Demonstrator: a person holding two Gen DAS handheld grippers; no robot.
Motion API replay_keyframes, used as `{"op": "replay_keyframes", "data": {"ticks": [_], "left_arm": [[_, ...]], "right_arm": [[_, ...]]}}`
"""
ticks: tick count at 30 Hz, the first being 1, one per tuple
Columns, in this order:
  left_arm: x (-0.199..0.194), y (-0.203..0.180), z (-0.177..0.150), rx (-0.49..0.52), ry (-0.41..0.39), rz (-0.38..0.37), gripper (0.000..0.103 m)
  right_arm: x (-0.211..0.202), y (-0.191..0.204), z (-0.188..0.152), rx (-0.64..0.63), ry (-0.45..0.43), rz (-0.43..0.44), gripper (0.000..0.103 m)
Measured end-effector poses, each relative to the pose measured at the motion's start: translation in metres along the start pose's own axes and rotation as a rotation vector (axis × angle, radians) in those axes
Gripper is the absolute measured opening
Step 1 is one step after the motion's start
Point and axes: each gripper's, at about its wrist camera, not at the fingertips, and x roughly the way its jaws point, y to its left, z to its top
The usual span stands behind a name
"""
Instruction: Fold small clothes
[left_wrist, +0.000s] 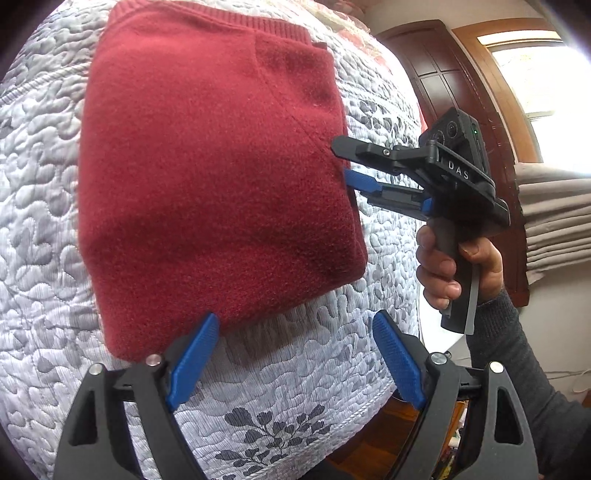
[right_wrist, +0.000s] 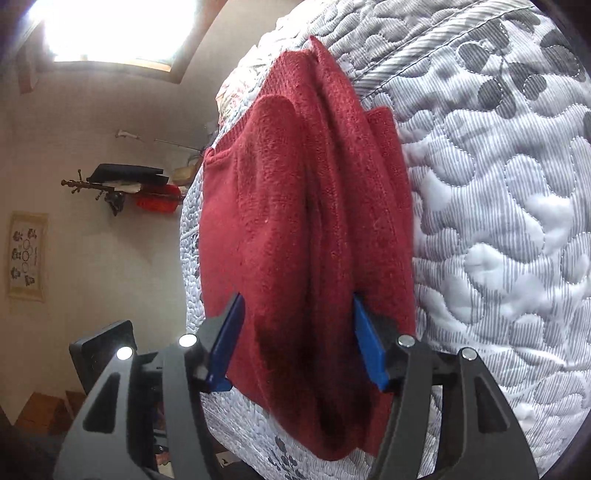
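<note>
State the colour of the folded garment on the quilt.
The garment is dark red, a fuzzy knit; the left wrist view shows it best.

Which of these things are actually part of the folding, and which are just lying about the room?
Part of the job:
red sweater
right gripper, its fingers astride the sweater's edge
left gripper, open
quilted bedspread under it

Just there:
wooden door
wall hanging
coat rack

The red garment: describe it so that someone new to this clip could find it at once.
Start from the grey-and-white quilted bedspread that fills most of both views. On it lies the folded red fleece garment, with the right gripper straddling its side edge. It is the only solid red, fuzzy thing on the patterned quilt.
</note>
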Motion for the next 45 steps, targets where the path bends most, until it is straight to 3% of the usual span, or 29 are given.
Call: {"op": "replay_keyframes", "data": {"ticks": [3, 5, 7, 12, 15, 19, 23, 31, 32, 35, 36, 39, 45], "left_arm": [[-0.001, 0.003, -0.002, -0.009, 0.002, 0.001, 0.086], [-0.001, 0.004, -0.003, -0.015, 0.002, -0.003, 0.086], [0.000, 0.005, -0.002, -0.024, 0.000, -0.007, 0.086], [-0.004, 0.003, 0.001, -0.026, -0.008, -0.014, 0.086], [-0.009, -0.001, 0.008, -0.011, -0.016, -0.020, 0.086], [-0.010, -0.007, 0.015, 0.000, -0.023, -0.029, 0.086], [-0.004, -0.009, 0.017, 0.003, -0.020, -0.031, 0.086], [-0.001, -0.019, 0.024, 0.024, -0.023, -0.041, 0.086], [0.001, -0.019, 0.025, 0.027, -0.022, -0.034, 0.086], [0.012, -0.007, 0.027, 0.009, 0.015, 0.036, 0.086], [0.016, 0.000, 0.026, -0.010, 0.034, 0.059, 0.086], [0.013, 0.005, 0.023, -0.019, 0.027, 0.028, 0.086], [0.013, 0.006, 0.015, -0.015, 0.023, 0.023, 0.086]], "right_arm": [[0.005, 0.005, 0.000, -0.020, 0.010, -0.005, 0.059], [0.010, 0.008, 0.002, -0.028, 0.019, -0.007, 0.044], [0.016, 0.012, 0.002, -0.041, 0.020, -0.021, 0.018], [-0.007, 0.030, 0.004, -0.087, -0.031, -0.011, 0.012], [-0.031, 0.046, 0.004, -0.123, -0.074, -0.015, 0.012], [-0.057, 0.024, -0.004, -0.068, -0.126, -0.021, 0.012], [-0.036, -0.020, -0.020, 0.034, -0.082, -0.018, 0.012], [-0.022, -0.022, -0.006, 0.067, -0.086, 0.010, 0.013], [-0.018, -0.027, -0.005, 0.074, -0.070, 0.001, 0.016], [-0.030, -0.034, -0.007, 0.096, -0.087, -0.034, 0.046], [-0.042, -0.034, -0.007, 0.085, -0.120, -0.012, 0.046], [-0.068, -0.018, 0.010, 0.022, -0.200, -0.005, 0.046], [-0.043, 0.002, 0.073, -0.048, -0.175, -0.023, 0.046]]}}
